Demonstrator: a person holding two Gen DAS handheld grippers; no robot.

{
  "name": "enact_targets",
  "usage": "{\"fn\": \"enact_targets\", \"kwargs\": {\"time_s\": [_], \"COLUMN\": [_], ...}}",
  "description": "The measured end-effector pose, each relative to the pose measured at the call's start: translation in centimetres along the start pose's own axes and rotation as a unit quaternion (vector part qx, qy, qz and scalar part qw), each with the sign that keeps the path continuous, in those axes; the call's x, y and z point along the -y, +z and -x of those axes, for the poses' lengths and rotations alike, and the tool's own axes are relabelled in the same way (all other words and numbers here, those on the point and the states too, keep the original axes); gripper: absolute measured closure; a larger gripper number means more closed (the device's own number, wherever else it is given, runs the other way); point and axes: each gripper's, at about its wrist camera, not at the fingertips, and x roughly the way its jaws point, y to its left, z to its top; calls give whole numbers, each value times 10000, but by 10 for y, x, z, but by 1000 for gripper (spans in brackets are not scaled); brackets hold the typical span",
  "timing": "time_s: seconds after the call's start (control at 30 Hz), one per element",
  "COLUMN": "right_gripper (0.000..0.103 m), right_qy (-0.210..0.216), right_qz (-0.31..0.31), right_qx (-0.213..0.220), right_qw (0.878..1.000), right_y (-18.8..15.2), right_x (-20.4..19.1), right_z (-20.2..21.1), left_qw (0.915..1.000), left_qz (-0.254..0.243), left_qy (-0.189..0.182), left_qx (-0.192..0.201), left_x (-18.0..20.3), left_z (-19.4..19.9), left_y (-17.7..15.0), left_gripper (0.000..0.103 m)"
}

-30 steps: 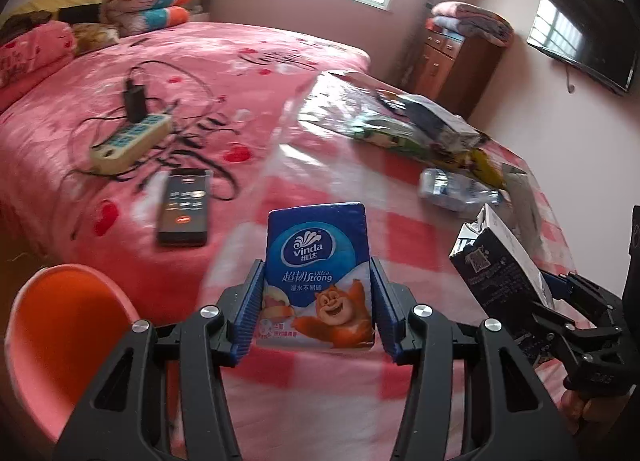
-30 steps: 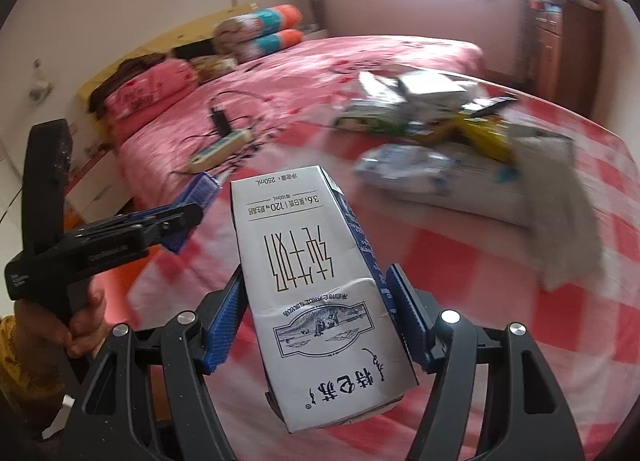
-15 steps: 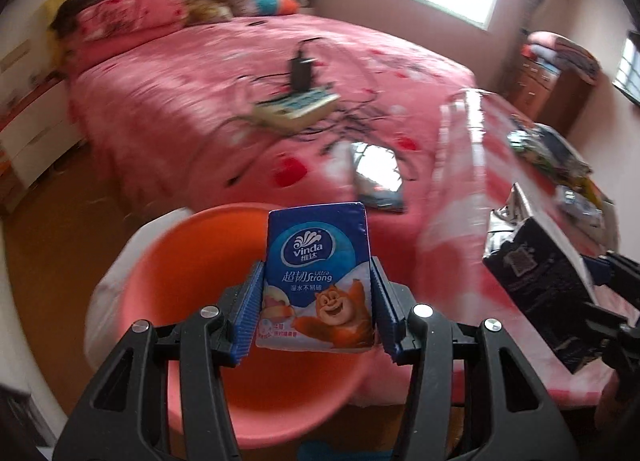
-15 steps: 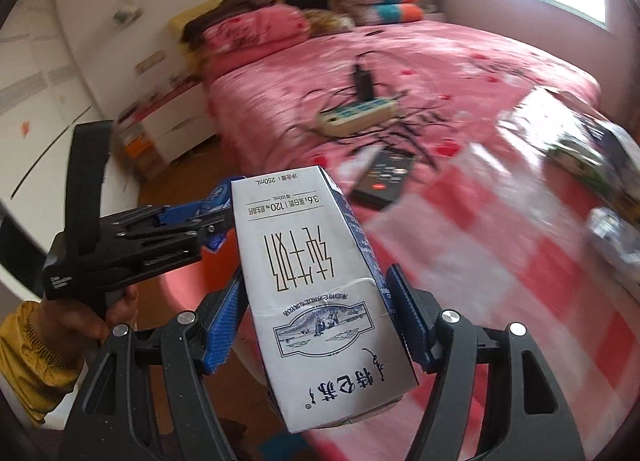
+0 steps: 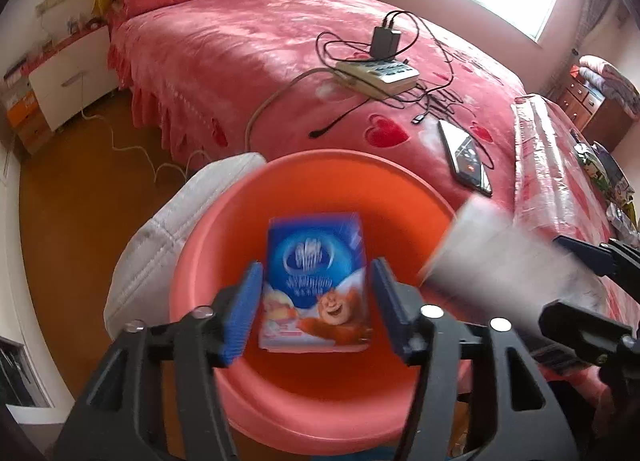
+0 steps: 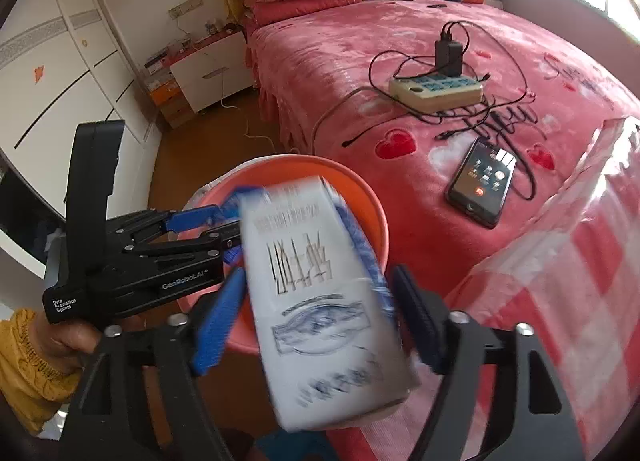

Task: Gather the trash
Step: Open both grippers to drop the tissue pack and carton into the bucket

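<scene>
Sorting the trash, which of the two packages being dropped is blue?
The tissue pack, blue with a cartoon bear, over the orange basin; the milk carton is mostly white.

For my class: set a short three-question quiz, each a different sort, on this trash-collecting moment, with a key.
1. True or false: the left gripper pads press the tissue pack.
2. The milk carton sits between the right gripper jaws above: A) the orange basin B) the phone C) the power strip.
3. Fill in: both grippers' jaws are ____.

Key: 1 false, gaps show either side; 2 A; 3 opening.
</scene>
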Motion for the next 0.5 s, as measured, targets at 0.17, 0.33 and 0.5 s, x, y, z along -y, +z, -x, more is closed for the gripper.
{"fn": "enact_targets", "kwargs": {"time_s": [0.17,0.33,0.5], "right_gripper": [19,15,15], "right_qy": [21,-55,-127], "right_qz": [-428,-648,-917], "right_qx": [194,604,816], "right_qw": [9989,9961,9924], "right_y": [-4,-10,-21], "right_x": [17,31,48], "right_z": [16,49,76], "left_qw": [9998,9967,9903], "left_qz": [-76,-402,-622], "left_qy": [29,381,183], "left_qx": [172,591,1227], "left_x": [0,13,37], "left_z": [-2,-3,-7], "left_y": [-3,-5,-16], "left_gripper": [33,32,32]}}
